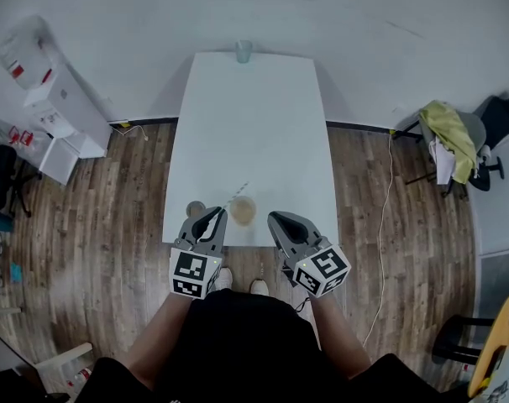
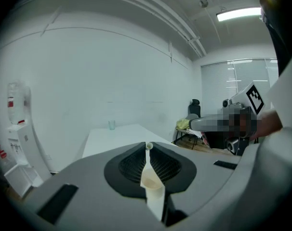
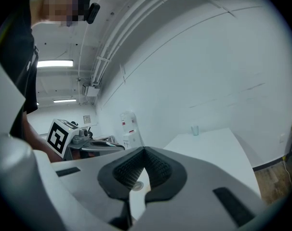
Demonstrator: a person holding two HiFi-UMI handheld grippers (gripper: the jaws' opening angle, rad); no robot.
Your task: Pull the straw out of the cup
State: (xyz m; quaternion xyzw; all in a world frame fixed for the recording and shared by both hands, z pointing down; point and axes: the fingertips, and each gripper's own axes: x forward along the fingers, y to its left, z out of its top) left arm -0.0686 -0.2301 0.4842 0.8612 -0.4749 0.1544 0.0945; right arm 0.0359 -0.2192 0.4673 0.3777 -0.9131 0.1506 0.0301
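A white straw slants up and away from my left gripper, which is shut on it near its lower end. In the left gripper view the straw shows as a small ring at the tips of my left gripper. Below, through the slit, I see the paper cup with tan drink. That cup stands near the table's front edge, between both grippers. Whether the straw's lower end is still in it I cannot tell. My right gripper hangs right of the cup, shut and empty.
A small round lid or cup lies left of the cup by my left gripper. A clear glass stands at the far edge of the white table. A water dispenser is at the left, chairs at the right.
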